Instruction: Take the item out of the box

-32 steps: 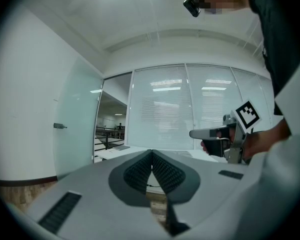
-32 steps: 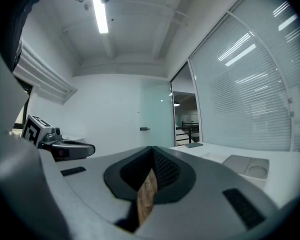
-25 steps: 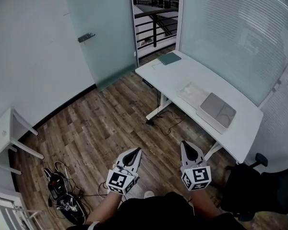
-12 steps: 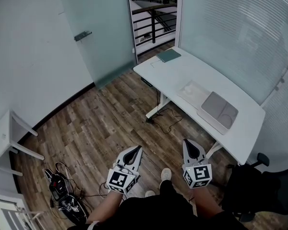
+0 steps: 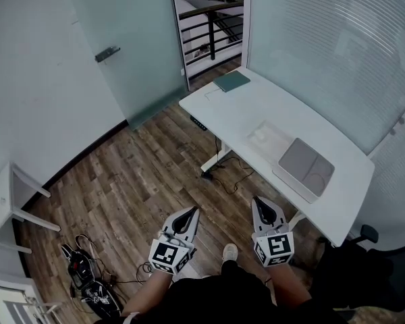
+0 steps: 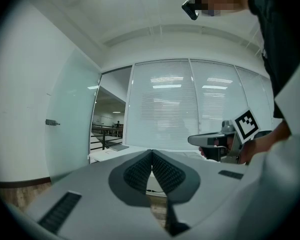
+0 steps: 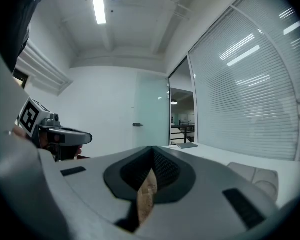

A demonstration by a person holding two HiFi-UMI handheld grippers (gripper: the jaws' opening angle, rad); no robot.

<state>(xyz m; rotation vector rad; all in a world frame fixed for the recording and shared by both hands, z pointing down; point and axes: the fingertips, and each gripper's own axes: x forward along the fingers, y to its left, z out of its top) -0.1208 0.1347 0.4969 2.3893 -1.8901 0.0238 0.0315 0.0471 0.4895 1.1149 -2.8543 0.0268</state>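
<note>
A flat grey box (image 5: pixel 304 162) lies on the white desk (image 5: pixel 256 106), near its right end, with a pale see-through lid or tray (image 5: pixel 268 136) beside it. The box also shows at the right edge of the right gripper view (image 7: pixel 257 174). What is inside it I cannot tell. Both grippers hang over the wooden floor, short of the desk, and both are empty. My left gripper (image 5: pixel 190 212) (image 6: pixel 151 152) is shut, jaws meeting at the tips. My right gripper (image 5: pixel 260 202) (image 7: pixel 153 149) is shut too. Each gripper shows in the other's view: right gripper (image 6: pixel 202 140), left gripper (image 7: pixel 70 134).
A green notebook (image 5: pixel 231 81) lies at the desk's far end. A frosted glass door (image 5: pixel 121 52) and a doorway with railings (image 5: pixel 209 15) stand behind. A small white table (image 5: pixel 10 204) and cables with devices (image 5: pixel 88 282) are at the left, a black chair (image 5: pixel 371 268) at the right.
The person has stepped forward: the desk has come nearer and a shoe has come into view below the grippers. Both grippers stay shut and level.
</note>
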